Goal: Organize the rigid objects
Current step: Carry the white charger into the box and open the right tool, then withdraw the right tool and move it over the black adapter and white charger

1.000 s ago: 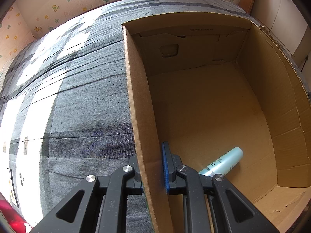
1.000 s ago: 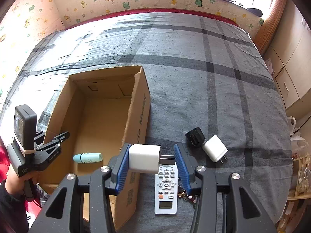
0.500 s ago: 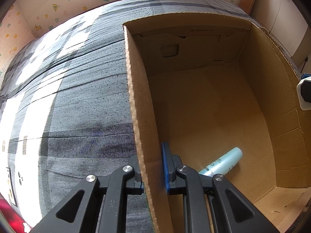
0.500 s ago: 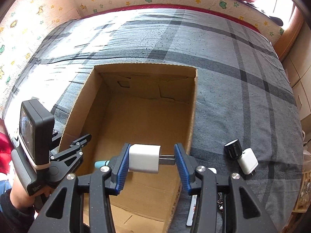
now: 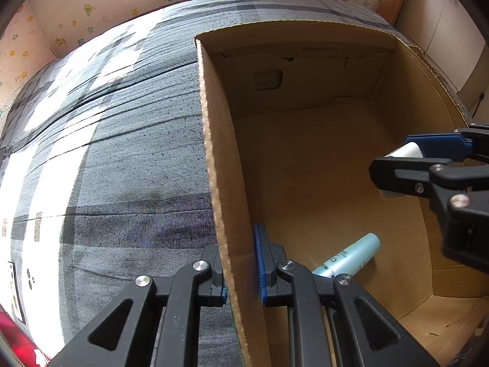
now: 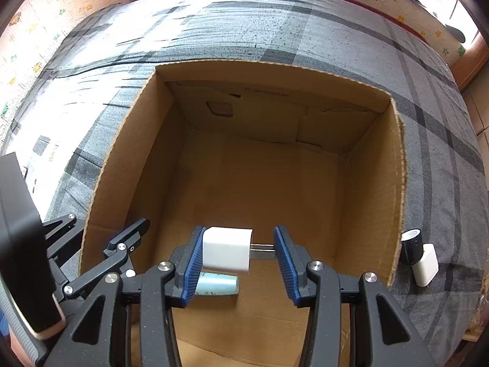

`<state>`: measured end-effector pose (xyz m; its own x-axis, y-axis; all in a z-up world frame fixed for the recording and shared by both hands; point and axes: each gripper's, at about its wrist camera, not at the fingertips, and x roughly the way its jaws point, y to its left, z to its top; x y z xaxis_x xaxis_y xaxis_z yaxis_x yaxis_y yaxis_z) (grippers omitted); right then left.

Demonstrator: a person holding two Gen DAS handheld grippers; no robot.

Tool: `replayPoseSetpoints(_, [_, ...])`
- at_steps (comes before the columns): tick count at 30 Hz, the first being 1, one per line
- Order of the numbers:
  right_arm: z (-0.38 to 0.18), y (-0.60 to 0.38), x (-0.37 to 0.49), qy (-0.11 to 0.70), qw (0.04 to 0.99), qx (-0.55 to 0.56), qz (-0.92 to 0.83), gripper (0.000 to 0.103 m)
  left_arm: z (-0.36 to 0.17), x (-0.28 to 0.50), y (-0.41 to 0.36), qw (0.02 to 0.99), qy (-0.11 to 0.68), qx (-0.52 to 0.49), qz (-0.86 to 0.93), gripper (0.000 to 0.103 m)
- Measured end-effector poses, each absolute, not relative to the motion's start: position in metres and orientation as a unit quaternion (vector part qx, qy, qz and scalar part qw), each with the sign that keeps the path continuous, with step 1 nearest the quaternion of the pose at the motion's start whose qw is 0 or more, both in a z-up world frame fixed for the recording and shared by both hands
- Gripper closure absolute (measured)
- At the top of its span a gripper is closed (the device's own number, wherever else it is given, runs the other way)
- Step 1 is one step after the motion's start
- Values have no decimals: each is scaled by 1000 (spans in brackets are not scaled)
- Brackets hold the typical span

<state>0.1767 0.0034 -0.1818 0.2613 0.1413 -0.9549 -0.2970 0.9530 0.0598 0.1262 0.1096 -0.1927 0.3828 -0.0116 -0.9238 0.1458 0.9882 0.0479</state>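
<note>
Charger [image 6: 226, 248] sits clamped between right gripper [image 6: 237, 261] jaws above box [image 6: 379, 189].

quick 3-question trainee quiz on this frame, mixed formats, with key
1. True or false: the right gripper holds a white charger over the open cardboard box.
2. What lies on the box floor?
A) a remote control
B) a pale blue tube
C) a set of keys
3. Fill in: the left gripper has its jaws on either side of the box's ____.

Key: 1 true. 2 B. 3 wall: one jaw outside, the blue-padded one inside, at the box's left side wall. Whether they actually pinch the cardboard cannot be told.
</note>
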Motion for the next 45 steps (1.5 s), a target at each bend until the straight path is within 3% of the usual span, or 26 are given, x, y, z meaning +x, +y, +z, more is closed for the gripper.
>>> replayPoseSetpoints(12, [-226,27,187,626,765,-74,132,54,-194,126,105,828,554,69,-45,88])
replayPoseSetpoints(32, [-222,20,192,619,774,-64,116,54,-196,125,103,828,554,67,-44,88])
replayPoseSetpoints(37, [-219,15,193,611,781,-54,115,44,-196,125,104,828,555,68,-43,88])
replayPoseSetpoints(42, [-210,13,190,600,790,-59,116,24,-197,124,103,828,556,68,-42,88])
replayPoseSetpoints(45, [-206,12,187,592,796,-62,114,18,-196,124,102,828,556,66,-42,88])
